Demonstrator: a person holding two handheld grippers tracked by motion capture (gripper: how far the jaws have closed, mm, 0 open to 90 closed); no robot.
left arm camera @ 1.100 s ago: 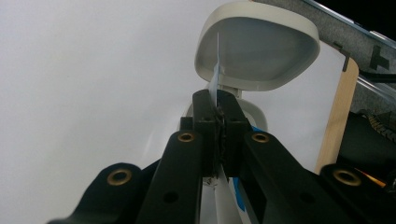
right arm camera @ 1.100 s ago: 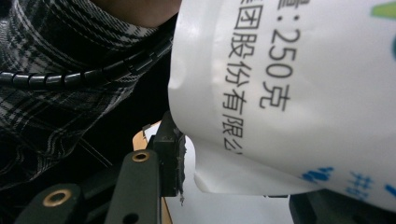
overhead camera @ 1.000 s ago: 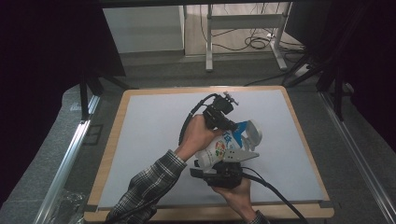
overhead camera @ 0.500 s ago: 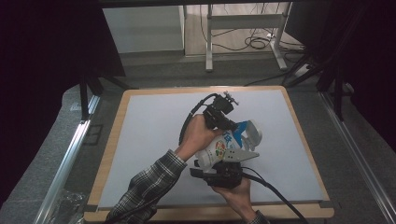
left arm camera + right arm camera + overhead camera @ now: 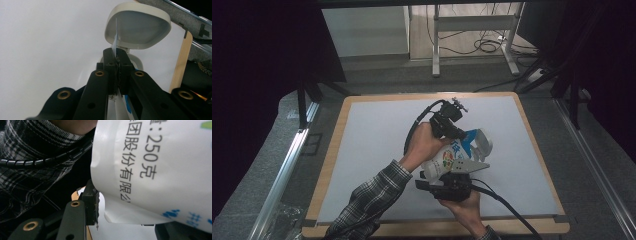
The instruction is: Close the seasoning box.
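Observation:
A white and blue pouch [image 5: 447, 159] with printed text [image 5: 150, 157] hangs tilted above the white mat [image 5: 372, 150] between both grippers. My left gripper [image 5: 461, 135] is shut on the pouch's thin upper edge [image 5: 115, 41], its jaws pressed together [image 5: 117, 53]. From below, my right gripper [image 5: 451, 170] holds the pouch's lower end, and one pad [image 5: 93, 202] sits against its side, so this gripper [image 5: 130, 217] is shut on it. A white rounded dish [image 5: 483, 142] lies on the mat just past the pouch, directly ahead in the left gripper view [image 5: 137, 25].
The mat has a wooden rim [image 5: 539, 150] with bare white surface to the left and far side. Metal rails [image 5: 287, 165] run along both table sides. A table frame [image 5: 472, 30] and cables [image 5: 484, 46] stand beyond. A plaid sleeve [image 5: 372, 195] crosses the near edge.

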